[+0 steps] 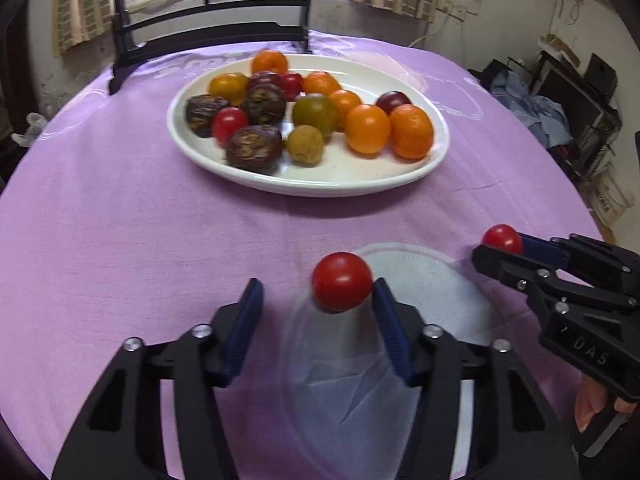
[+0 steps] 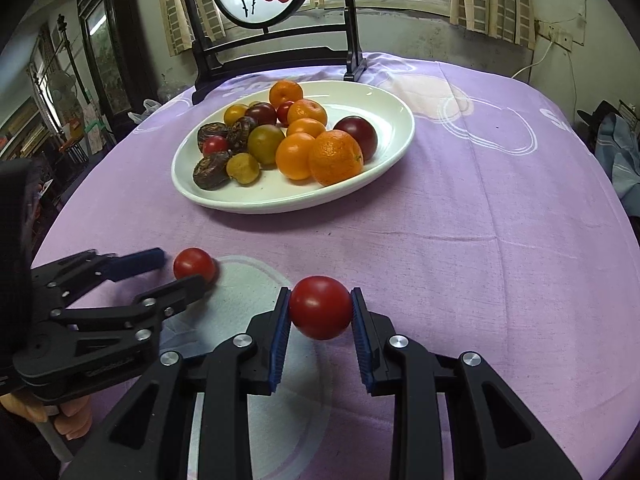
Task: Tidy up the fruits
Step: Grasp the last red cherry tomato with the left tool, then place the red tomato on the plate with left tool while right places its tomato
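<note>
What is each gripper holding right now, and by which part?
Right gripper: a round red tomato, pinched across its middle, one pad on each side. Left gripper: nothing gripped; another red tomato touches only one pad, jaws still apart.

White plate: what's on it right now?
On the white plate: oranges, dark wrinkled fruits, red tomatoes, dark plums, greenish fruits. Front fruit partly hide those behind.
</note>
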The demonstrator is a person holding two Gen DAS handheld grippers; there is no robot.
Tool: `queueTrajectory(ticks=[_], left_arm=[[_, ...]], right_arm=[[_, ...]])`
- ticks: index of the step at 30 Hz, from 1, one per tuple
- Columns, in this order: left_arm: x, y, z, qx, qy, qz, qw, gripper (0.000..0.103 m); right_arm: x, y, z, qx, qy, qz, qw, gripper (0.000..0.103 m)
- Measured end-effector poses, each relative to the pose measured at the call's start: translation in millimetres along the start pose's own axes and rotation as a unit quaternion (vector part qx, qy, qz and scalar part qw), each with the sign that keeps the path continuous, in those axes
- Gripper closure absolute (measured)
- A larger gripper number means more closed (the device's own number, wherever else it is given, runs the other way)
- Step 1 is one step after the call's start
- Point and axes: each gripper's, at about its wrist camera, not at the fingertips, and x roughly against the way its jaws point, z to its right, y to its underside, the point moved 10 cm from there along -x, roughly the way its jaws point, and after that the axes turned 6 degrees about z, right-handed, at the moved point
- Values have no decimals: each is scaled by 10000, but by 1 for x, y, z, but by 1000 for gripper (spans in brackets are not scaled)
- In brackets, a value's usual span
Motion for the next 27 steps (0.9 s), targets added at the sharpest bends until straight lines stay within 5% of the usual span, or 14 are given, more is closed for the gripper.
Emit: queueTrajectory(ticks=[2,8,17,27], left_arm=[[-1,-2,7,-130,84,64,9999,74],[12,-8,4,-252,-174,303,9991,74],[46,-71,-12,-6,-409,723,9965,74],[3,-126,-41,281,-909,592,9937,74]], right_arm=[[0,0,-1,10,-17,1,10000,73],[7,-6,0,-81,-58,179,9998,73],[23,-47,-2,112,115,655,9977,73],[-15,-109,-5,229,135,716,9971,73]])
